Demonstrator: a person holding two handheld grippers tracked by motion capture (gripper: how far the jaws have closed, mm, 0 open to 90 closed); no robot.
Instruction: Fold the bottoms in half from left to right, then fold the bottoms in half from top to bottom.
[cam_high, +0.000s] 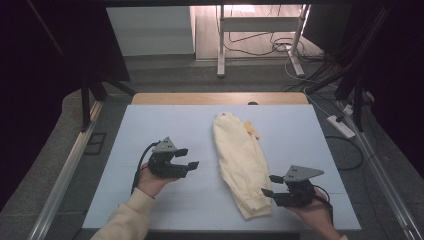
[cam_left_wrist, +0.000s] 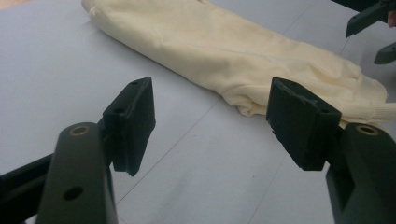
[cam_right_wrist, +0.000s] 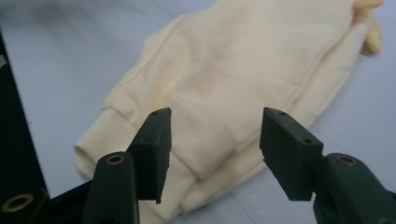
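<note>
Jaws of the right hand-held gripper (cam_high: 269, 185) stand apart with nothing between them, poised just beside the near, ribbed end of the folded cream garment (cam_high: 242, 159); the left hand-held gripper (cam_high: 188, 158) is likewise open and empty, a little apart from the cloth's left edge; the garment lies lengthwise on the pale blue tabletop (cam_high: 150, 130), right of centre. It looks soft, light and limp, likely to sag and unfold; I would pinch the thick ribbed hem (cam_right_wrist: 100, 140) through all layers, with the 2nd grip farther along.
</note>
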